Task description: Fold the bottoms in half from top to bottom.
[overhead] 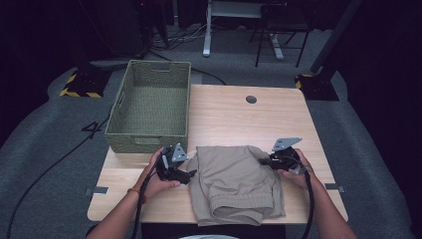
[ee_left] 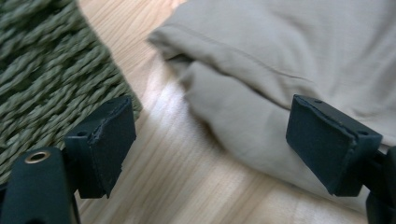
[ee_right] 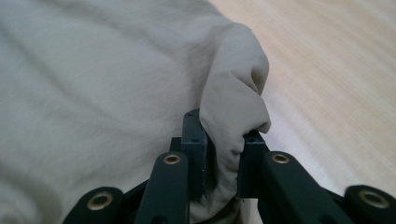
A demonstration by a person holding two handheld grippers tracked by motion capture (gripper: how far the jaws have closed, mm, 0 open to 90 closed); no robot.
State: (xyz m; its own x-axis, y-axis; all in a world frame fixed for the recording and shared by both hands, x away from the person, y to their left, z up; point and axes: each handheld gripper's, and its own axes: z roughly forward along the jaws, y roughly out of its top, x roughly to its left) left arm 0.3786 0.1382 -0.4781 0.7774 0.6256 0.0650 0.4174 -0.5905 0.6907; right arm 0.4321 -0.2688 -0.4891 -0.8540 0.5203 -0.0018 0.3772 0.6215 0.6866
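A wooden bench (overhead: 224, 117) carries a green woven basket (overhead: 152, 104) at its far left and folded beige trousers (overhead: 236, 181) at its near edge. The right gripper view reveals the right hand-held gripper (ee_right: 223, 154) clamped on a fabric fold. The left hand-held gripper (ee_left: 210, 140) gapes wide beside the trousers, near the basket.

Basket (overhead: 149, 107) sits behind-left of garment (overhead: 236, 181) on table (overhead: 234, 114).

Bare bench (overhead: 234, 119) lies open beyond the folded shorts (overhead: 234, 181). The woven basket (overhead: 152, 104) blocks the far left corner.
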